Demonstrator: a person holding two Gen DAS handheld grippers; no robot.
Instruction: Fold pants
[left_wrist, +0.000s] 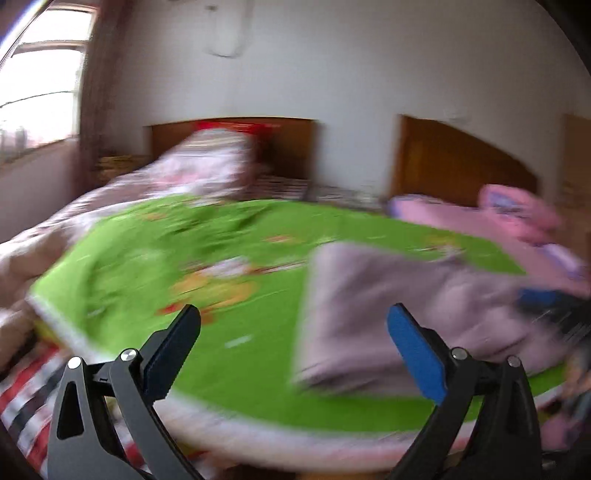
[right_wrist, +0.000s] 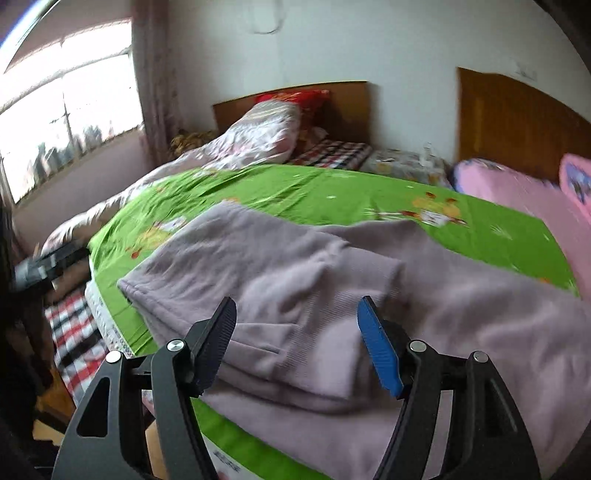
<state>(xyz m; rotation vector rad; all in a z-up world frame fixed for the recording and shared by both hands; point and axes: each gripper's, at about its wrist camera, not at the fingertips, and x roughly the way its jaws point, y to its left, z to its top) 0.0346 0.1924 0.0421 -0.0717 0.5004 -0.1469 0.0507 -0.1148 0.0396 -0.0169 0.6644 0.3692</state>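
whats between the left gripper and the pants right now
Only bare green sheet separates the open left gripper from the lilac pants, which lie off to its right. The left wrist view shows this, though blurred.

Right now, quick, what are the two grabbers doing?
Left gripper: open, holding nothing, over the green sheet.
Right gripper: open, holding nothing, over the pants.
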